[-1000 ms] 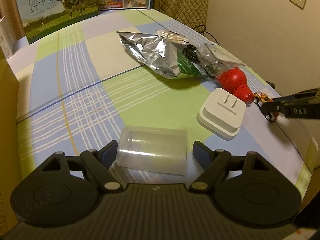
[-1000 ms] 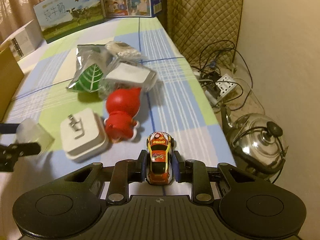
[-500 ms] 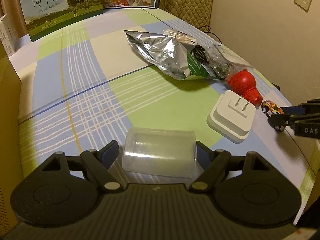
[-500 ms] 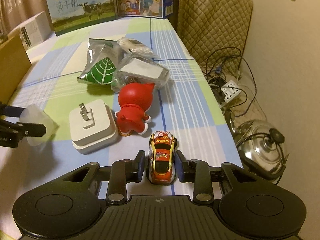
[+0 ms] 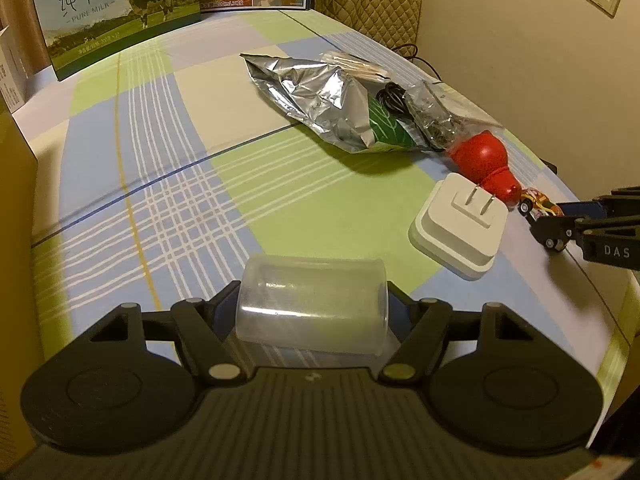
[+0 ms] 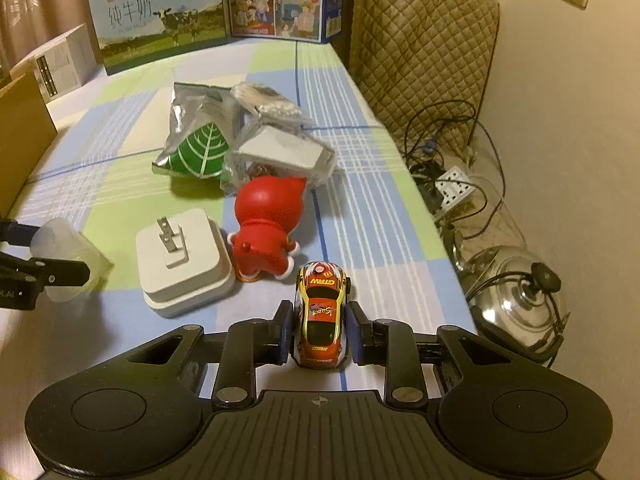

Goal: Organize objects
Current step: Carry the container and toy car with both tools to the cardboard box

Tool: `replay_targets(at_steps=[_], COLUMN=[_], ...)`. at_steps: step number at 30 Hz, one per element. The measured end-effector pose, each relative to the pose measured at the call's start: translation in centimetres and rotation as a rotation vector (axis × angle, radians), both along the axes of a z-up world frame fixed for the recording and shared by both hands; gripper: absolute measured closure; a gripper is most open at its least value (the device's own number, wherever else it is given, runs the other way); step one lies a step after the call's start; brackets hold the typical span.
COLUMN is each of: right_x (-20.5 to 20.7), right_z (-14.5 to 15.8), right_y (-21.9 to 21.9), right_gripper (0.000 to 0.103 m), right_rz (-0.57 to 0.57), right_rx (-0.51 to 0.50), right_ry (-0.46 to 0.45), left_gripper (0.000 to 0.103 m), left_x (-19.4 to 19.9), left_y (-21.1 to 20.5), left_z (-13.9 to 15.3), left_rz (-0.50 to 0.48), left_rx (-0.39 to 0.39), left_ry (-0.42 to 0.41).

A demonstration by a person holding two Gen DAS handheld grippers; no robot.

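Observation:
A clear plastic cup (image 5: 312, 312) lies on its side on the checked tablecloth (image 5: 168, 200). My left gripper (image 5: 314, 300) has its jaws closing on the cup, and both fingertips touch its ends. The cup (image 6: 60, 248) and left gripper (image 6: 40, 250) also show at the left edge of the right wrist view. A small red and yellow toy car (image 6: 320, 312) stands near the table's right edge. My right gripper (image 6: 320, 332) has its jaws closing on the car, with the blue pads against its sides. That gripper (image 5: 560, 220) and the car (image 5: 536, 204) also appear at the far right of the left wrist view.
A white plug adapter (image 6: 184, 260) and a red figurine (image 6: 268, 228) lie between the two grippers. Behind them sit a foil bag (image 5: 320, 100) and a clear bag of small items (image 6: 280, 156). Milk cartons (image 6: 160, 28) line the far edge, with a cardboard box (image 6: 20, 132) at the left. A steel pot (image 6: 516, 300) and cables are on the floor.
The left fingers have drawn in from beside the cup until they touch its ends. The right pads loosened slightly around the car, then came back against it.

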State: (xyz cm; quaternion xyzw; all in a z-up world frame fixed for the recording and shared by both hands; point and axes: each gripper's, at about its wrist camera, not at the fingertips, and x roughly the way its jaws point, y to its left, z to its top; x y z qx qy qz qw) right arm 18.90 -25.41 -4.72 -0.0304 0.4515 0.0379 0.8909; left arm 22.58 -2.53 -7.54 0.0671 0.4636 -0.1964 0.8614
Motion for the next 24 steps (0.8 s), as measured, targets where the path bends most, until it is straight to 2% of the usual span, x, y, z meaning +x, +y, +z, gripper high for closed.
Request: replay_targets(at_steps=[11,17,24], right_x=[-0.4,-0.5,-0.8], right_z=[3.1,5.8,10.9], right_y=[0.9,2.6,6.9], right_gripper=[0.078,0.078,0.078], right_rz=[-0.012,0.019,0.113], right_rx=[0.026,0.079,0.182], right_ry=[-0.081,-0.141,-0.258], left_gripper=[0.034,0.034,0.034], left_x=[-1.0,-2.0,-3.8], left_y=[0.2,0.3,1.5], left_z=[2.6,5.5,10.3], left_rz=[0.023,0.052,0.118], left_rx=[-0.017,-0.042,-0.050], left_ry=[-0.037,-0.102,-0.203])
